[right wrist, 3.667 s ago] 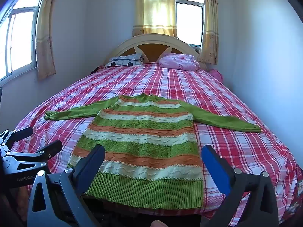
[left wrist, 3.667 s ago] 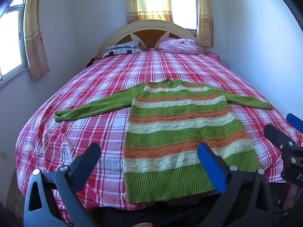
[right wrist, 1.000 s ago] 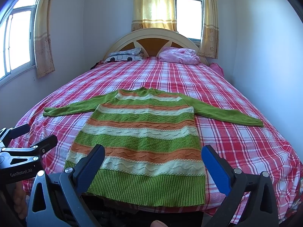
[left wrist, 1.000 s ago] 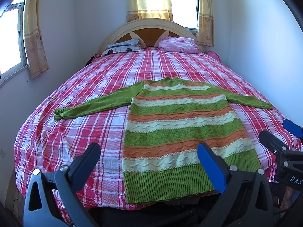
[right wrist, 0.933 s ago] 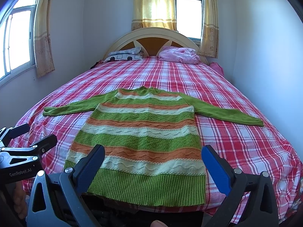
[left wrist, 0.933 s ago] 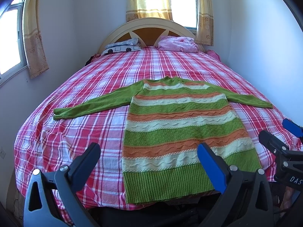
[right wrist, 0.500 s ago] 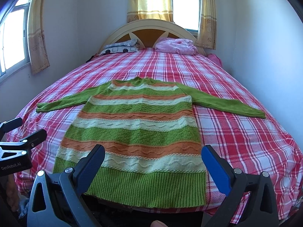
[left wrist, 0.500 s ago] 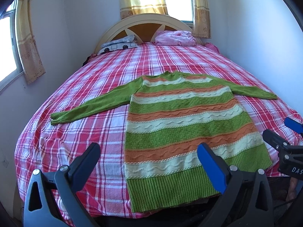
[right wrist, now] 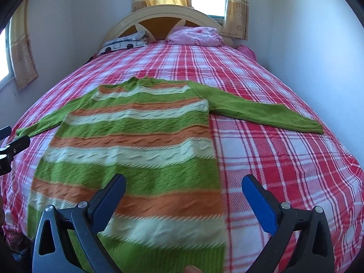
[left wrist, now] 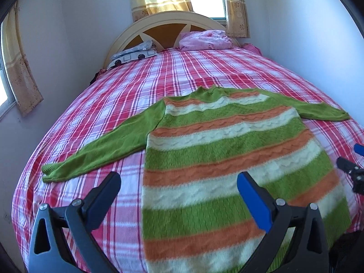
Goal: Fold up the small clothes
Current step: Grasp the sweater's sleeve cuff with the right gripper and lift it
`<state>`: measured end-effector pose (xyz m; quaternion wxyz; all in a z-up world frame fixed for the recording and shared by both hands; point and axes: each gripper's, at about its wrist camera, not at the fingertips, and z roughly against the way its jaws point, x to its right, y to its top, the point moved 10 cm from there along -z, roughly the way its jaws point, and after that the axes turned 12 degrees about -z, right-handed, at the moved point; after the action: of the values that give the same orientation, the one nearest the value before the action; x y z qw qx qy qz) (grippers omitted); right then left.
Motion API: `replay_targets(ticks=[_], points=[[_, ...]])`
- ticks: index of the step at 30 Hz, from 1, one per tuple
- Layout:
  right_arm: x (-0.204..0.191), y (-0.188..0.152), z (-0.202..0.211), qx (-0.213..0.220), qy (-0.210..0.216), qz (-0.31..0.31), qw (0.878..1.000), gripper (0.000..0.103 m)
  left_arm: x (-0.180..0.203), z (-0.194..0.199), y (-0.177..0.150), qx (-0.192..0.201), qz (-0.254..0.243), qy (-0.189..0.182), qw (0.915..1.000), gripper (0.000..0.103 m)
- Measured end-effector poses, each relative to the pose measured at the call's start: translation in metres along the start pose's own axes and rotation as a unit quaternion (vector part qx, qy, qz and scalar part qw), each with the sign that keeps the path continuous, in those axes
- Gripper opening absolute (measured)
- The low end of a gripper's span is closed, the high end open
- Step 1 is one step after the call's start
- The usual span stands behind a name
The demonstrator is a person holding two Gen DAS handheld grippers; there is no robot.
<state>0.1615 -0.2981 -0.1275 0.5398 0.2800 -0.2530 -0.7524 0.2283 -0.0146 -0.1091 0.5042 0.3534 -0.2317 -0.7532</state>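
Left wrist view: sweater (left wrist: pixel 229 150) lies flat mid-frame on bed (left wrist: pixel 136 86); left tongs (left wrist: pixel 178 187) and right tongs (right wrist: pixel 183 187) both spread, empty. Knit looks soft, floppy, light; likely best pinched at cuffs or hem corners.

Left black two-finger gripper (left wrist: pixel 178 188) low in frame, jaws wide apart, empty; right black blue-padded gripper (right wrist: pixel 183 190) likewise.

The near hem of the striped green, orange and cream knitted sweater (left wrist: pixel 227 159) is blurred and runs behind the gripper frames at the bottom edge in both wrist views. The patterned pillow (right wrist: pixel 125 43) by the headboard is too small to read.
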Motion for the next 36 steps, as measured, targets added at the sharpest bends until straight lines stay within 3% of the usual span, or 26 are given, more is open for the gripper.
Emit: replay_targets(ticks=[4,12,17,23,27,30,33,34,36], points=[[0.041,0.026,-0.025,-0.001,-0.023,-0.026,0.999,0.102,-0.003,-0.029,0.017,-0.001,-0.005,0.014,0.9999,0.103],[0.162,0.080,-0.063,0.002,-0.085,-0.123,0.989,0.102,-0.026,-0.082,0.038,0.009,0.002,0.063,0.9980,0.103],[0.248,0.100,-0.088,-0.003,-0.132,-0.209,0.969,0.097,-0.035,-0.111,0.036,-0.010,0.029,0.054,0.9980,0.103],[0.308,0.108,-0.110,-0.015,-0.139,-0.295,0.945,0.079,-0.039,-0.130,0.035,-0.024,0.048,0.054,0.9971,0.103],[0.331,0.115,-0.123,-0.014,-0.146,-0.320,0.936,0.076,-0.037,-0.144,0.029,-0.037,0.048,0.051,0.9969,0.103],[0.338,0.123,-0.133,-0.015,-0.149,-0.318,0.936,0.063,-0.036,-0.149,0.023,-0.044,0.053,0.046,0.9965,0.103],[0.340,0.132,-0.142,-0.014,-0.137,-0.321,0.937,0.036,-0.036,-0.150,0.021,-0.048,0.050,0.045,0.9966,0.103],[0.339,0.136,-0.146,-0.014,-0.124,-0.328,0.936,0.020,-0.035,-0.150,0.021,-0.046,0.049,0.044,0.9967,0.103],[0.336,0.139,-0.147,-0.013,-0.103,-0.341,0.934,0.012,-0.034,-0.151,0.021,-0.045,0.048,0.041,0.9970,0.103]])
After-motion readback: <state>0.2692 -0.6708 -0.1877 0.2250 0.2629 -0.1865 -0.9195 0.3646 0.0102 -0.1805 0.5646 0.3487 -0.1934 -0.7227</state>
